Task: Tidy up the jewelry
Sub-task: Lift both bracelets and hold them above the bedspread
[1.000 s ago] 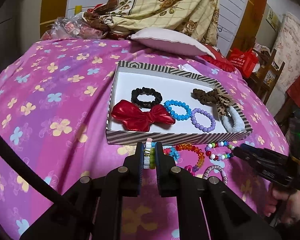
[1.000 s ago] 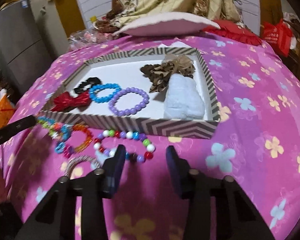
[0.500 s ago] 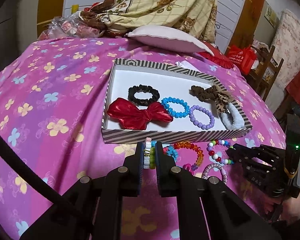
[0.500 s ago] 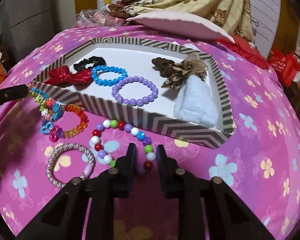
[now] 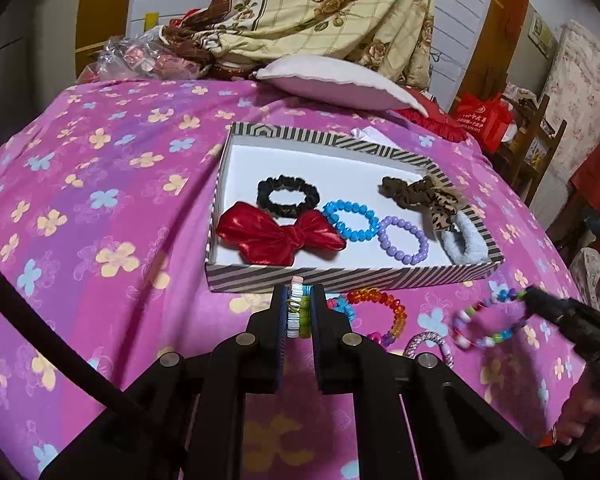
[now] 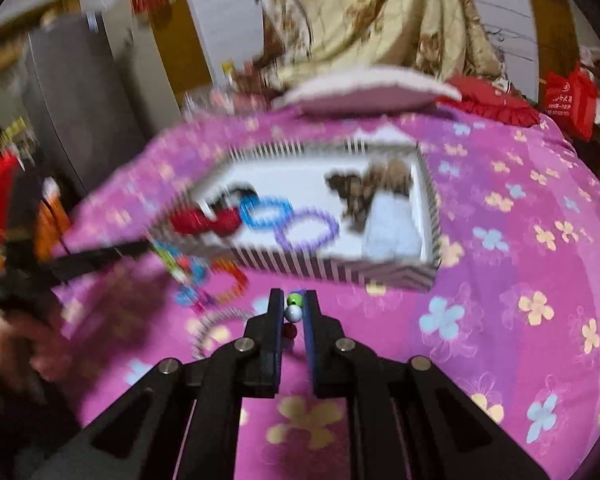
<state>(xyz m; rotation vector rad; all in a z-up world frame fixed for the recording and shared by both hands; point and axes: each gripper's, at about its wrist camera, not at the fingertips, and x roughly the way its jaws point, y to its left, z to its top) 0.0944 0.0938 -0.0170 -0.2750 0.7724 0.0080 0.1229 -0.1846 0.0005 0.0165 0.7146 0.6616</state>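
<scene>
Jewelry is half sorted: six pieces lie in the striped box (image 5: 352, 276) ahead, one bracelet is clamped in each hand-held gripper (image 5: 300, 308), two are left beside.

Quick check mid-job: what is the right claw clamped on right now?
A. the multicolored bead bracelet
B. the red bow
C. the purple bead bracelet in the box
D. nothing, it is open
A: the right claw pinches green and white beads of the multicolored bead bracelet, which hangs off the bedspread.
</scene>
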